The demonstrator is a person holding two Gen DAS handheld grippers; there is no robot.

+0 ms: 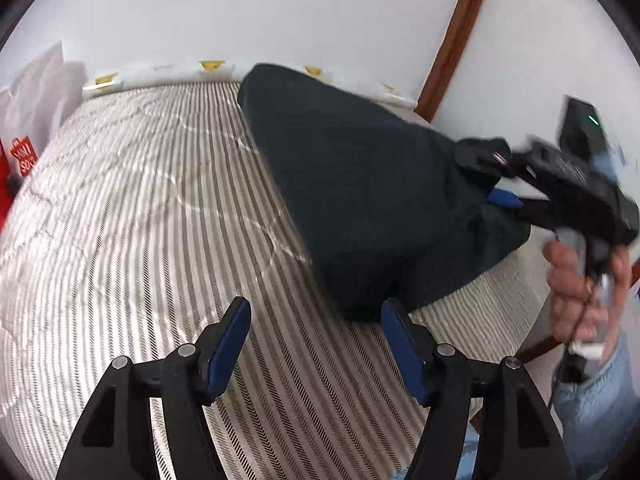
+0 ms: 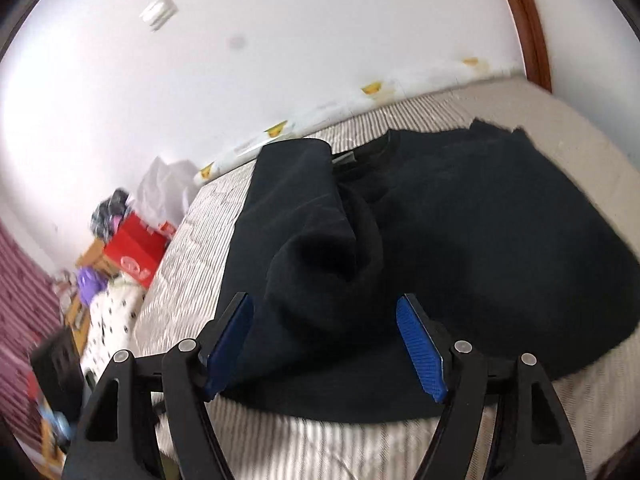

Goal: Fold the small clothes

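Note:
A dark navy garment [image 1: 360,184] lies on the striped bedspread [image 1: 140,208], partly folded over itself. In the right wrist view the garment [image 2: 460,240] fills the middle, with a folded flap at its left and the neckline near the far edge. My left gripper [image 1: 316,344] is open and empty, its right finger next to the garment's near corner. My right gripper [image 2: 326,344] is open over the garment's near edge, with cloth between the fingers but not pinched. The right gripper also shows in the left wrist view [image 1: 508,196] at the garment's right edge, blurred.
The bed meets a white wall [image 1: 280,12] at the far side. A wooden frame [image 1: 456,36] stands at the right. A red bag [image 1: 20,160] and white bag sit at the left. Cluttered boxes [image 2: 132,252] lie beside the bed.

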